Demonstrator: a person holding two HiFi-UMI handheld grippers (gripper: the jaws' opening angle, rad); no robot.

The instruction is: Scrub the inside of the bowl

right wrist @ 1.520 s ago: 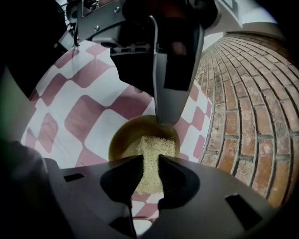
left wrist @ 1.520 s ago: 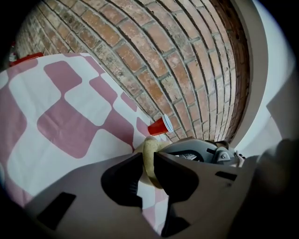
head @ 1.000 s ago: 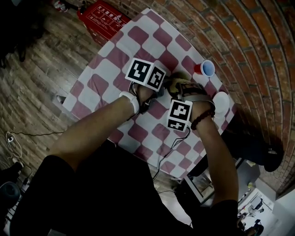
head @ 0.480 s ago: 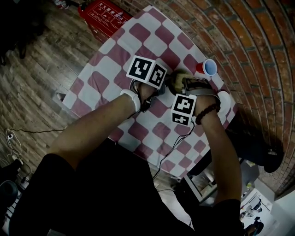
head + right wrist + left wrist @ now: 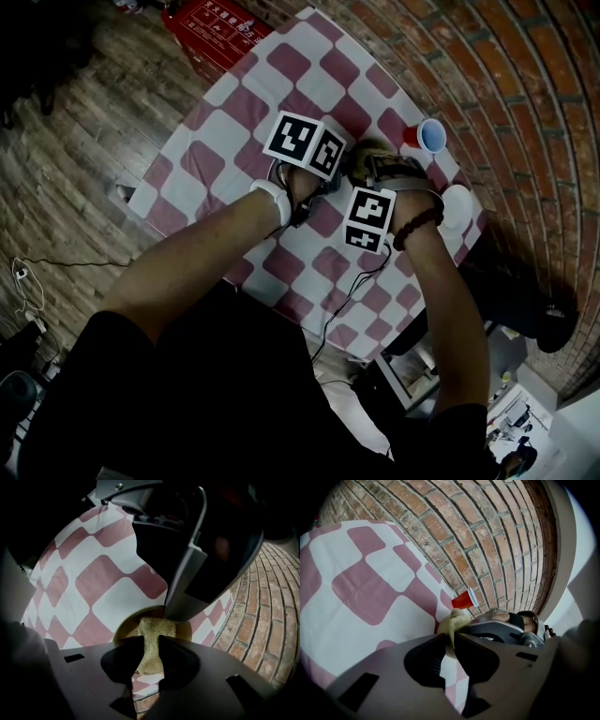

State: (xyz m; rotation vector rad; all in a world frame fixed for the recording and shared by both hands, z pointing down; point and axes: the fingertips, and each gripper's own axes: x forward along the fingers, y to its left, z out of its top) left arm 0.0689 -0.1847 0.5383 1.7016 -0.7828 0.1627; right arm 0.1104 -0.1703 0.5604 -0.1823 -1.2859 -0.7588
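On the checked table (image 5: 217,120), near the brick wall, my left gripper (image 5: 451,639) pinches the rim of the bowl (image 5: 184,628) so that it cannot slide, while my right gripper (image 5: 151,642) clamps the sponge (image 5: 153,629), pressed down inside that bowl for scrubbing.

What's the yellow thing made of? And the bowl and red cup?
The sponge looks like soft foam: rough and full of tiny holes. The bowl is smooth and thin-walled, maybe plastic or ceramic; can't tell. The cup is probably plastic: smooth red with a white rim.
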